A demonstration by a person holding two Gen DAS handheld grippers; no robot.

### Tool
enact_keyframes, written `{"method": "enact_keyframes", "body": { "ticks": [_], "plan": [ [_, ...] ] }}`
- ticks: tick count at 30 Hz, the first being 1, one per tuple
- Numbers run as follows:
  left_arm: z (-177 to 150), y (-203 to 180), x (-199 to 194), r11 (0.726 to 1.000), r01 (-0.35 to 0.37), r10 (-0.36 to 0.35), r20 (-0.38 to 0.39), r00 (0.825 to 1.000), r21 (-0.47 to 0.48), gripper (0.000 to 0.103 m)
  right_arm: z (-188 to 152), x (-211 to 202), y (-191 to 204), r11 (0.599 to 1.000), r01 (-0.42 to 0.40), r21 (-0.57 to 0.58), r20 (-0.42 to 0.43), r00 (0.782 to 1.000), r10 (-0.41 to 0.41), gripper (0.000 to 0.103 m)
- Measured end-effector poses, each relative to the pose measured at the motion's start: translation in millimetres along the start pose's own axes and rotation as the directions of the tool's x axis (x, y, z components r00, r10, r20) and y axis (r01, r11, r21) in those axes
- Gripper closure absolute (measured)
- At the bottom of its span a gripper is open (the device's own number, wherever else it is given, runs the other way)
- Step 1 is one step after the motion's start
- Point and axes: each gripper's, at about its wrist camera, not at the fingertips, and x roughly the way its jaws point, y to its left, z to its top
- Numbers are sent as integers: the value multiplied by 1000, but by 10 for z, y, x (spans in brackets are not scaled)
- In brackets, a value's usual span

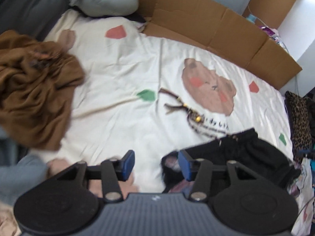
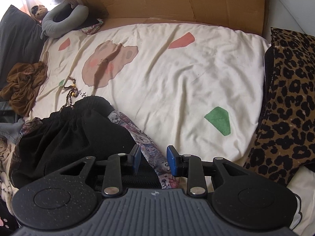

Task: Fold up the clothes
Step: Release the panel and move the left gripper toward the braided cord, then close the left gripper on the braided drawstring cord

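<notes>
A black garment [image 2: 69,133] with a patterned lining lies crumpled at the near left of the cream bear-print bedsheet [image 2: 177,78]. My right gripper [image 2: 154,158] stands open over its patterned edge, which lies between the pads without being pinched. In the left wrist view the black garment [image 1: 246,153] is at the lower right, beside my left gripper [image 1: 156,165], which is open over the bare bedsheet [image 1: 118,68] with nothing between its fingers. A brown garment [image 1: 33,90] sits bunched at the left, also the brown garment [image 2: 23,82]. A braided cord with beads [image 1: 189,114] lies mid-sheet.
Flattened cardboard [image 1: 196,19] lines the far side of the bed. A grey neck pillow [image 2: 63,17] and a dark pillow [image 2: 17,39] sit at the far left. Leopard-print fabric [image 2: 291,102] borders the right edge. A grey sleeve [image 1: 19,175] is at the lower left.
</notes>
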Motion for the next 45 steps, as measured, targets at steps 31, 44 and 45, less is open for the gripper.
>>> {"method": "enact_keyframes", "body": {
  "ticks": [31,44,45],
  "plan": [
    [360,-367,1151,912,-30,50,38,998,-409,40,85,314,220,999,7,-40,53,999,-5,68],
    [455,-396,1412,822,38,4,74,997,-569,39,58,471,314,997,2,-75,11,1000,-1,66],
    [486,-389,1440,813,39,7,77,997,-580,39,59,473,316,997,3,-74,11,1000,-2,66]
  ]
}}
